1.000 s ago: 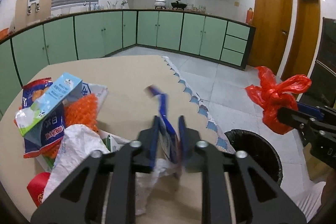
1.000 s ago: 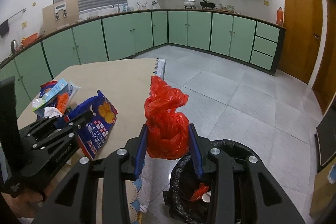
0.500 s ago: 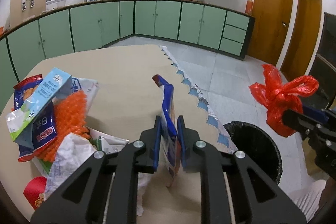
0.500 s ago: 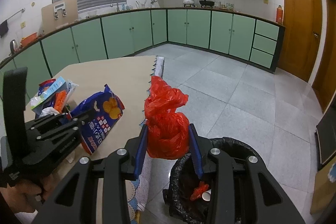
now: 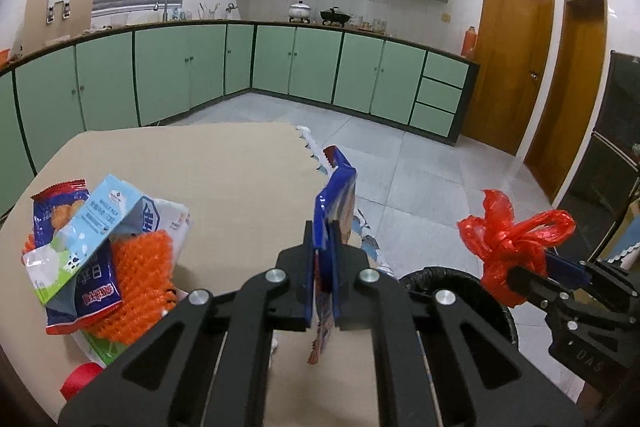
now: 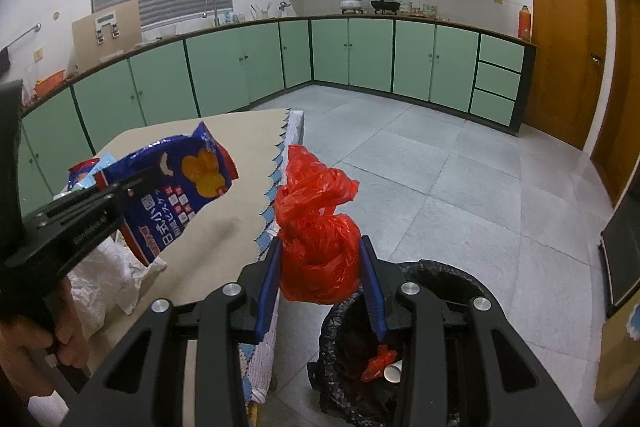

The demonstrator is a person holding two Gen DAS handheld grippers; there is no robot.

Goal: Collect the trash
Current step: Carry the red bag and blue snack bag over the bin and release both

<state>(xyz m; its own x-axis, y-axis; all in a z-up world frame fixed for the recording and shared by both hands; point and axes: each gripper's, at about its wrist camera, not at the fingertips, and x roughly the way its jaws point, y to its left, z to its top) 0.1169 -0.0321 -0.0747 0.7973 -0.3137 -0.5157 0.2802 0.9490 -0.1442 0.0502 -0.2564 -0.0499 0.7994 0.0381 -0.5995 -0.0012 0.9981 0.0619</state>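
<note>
Now left fingers (image 5: 323, 279) pinching blue snack bag (image 5: 334, 203); right fingers (image 6: 370, 283) squeezing red bag (image 6: 316, 243)

Glossy printed plastic on the blue snack bag (image 6: 176, 195). Thin crinkled red plastic bag (image 6: 316, 247). Matt tan tabletop (image 5: 208, 179), perhaps paper-covered. Beside it, shiny black bin liner (image 6: 436, 275); smooth grey floor tiles (image 6: 460, 187).

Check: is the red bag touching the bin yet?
Apart. The right wrist view shows the red bag clamped in the right gripper, hanging beside the bin's rim with floor visible between.
</note>
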